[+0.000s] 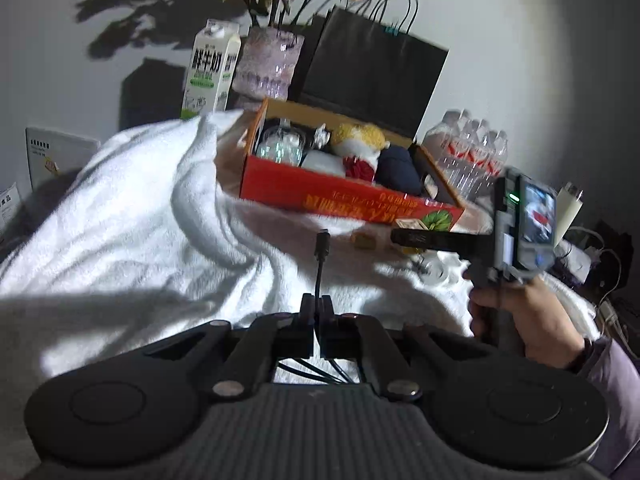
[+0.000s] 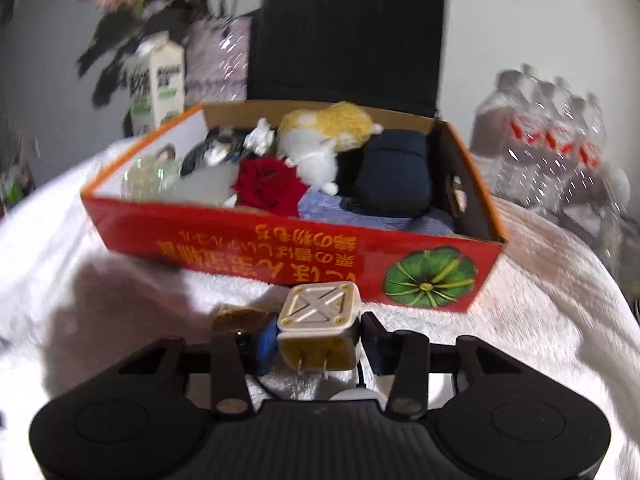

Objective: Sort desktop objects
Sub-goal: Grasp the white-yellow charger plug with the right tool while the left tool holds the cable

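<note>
A red cardboard box stands on the white cloth and holds a yellow and white plush toy, a red rose, a navy pouch and a glass. My right gripper is shut on a cream cube charger, prongs towards the camera, just in front of the box. In the left wrist view my left gripper is shut on a black cable, whose plug sticks up. To its right, a hand holds the right gripper low before the box.
Behind the box are a milk carton, a vase of flowers and a black paper bag. A pack of water bottles is at the right. A small brown item lies on the white cloth.
</note>
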A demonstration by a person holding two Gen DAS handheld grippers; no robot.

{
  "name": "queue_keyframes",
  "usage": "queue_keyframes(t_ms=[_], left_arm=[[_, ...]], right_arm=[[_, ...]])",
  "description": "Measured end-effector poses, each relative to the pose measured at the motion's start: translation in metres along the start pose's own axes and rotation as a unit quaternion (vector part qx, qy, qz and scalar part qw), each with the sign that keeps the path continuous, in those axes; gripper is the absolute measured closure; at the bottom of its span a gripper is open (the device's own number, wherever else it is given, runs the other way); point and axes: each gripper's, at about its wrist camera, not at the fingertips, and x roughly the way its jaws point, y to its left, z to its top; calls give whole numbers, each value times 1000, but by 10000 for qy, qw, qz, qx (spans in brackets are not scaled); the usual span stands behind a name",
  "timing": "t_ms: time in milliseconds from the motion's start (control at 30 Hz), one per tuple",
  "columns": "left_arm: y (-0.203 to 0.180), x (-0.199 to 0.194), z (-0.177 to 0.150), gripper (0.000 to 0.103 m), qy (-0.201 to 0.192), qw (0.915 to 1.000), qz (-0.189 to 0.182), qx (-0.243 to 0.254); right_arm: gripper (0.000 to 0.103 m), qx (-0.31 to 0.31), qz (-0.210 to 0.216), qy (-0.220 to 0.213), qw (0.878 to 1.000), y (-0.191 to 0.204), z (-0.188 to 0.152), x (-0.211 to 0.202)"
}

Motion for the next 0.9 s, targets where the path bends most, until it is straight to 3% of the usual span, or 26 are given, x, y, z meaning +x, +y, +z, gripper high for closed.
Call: queue_keyframes(t_ms=[100,167,267,367,467,600,900], left_arm=[[-4,-14,6,100,-192,9998,-61,-5],[-8,-23,7,100,-303,9995,-126,10],[-15,-36,4,101,-384,9990,-238,-22],[-22,-51,-1,101,-435,9985,-341,3],[-29,-68,-4,101,-521,9978,-408,80],[-36,-87,-10,101,-642,9968,-450,181],[-44,-98,-21,101,-623,9963,-483,335]], right_arm=[[61,263,209,-402,9986,-5,-2,-40],[61,548,564,-663,9947,-9,-7,-75],[61,1159,1524,-733,9788,-21,-29,-119],[61,1571,1940,-792,9651,-26,-60,-160],[61,1723,1872,-914,9628,-22,-91,-198],[61,1434,1421,-914,9751,-7,-122,-232],[61,1085,1258,-971,9813,8,-147,-265]])
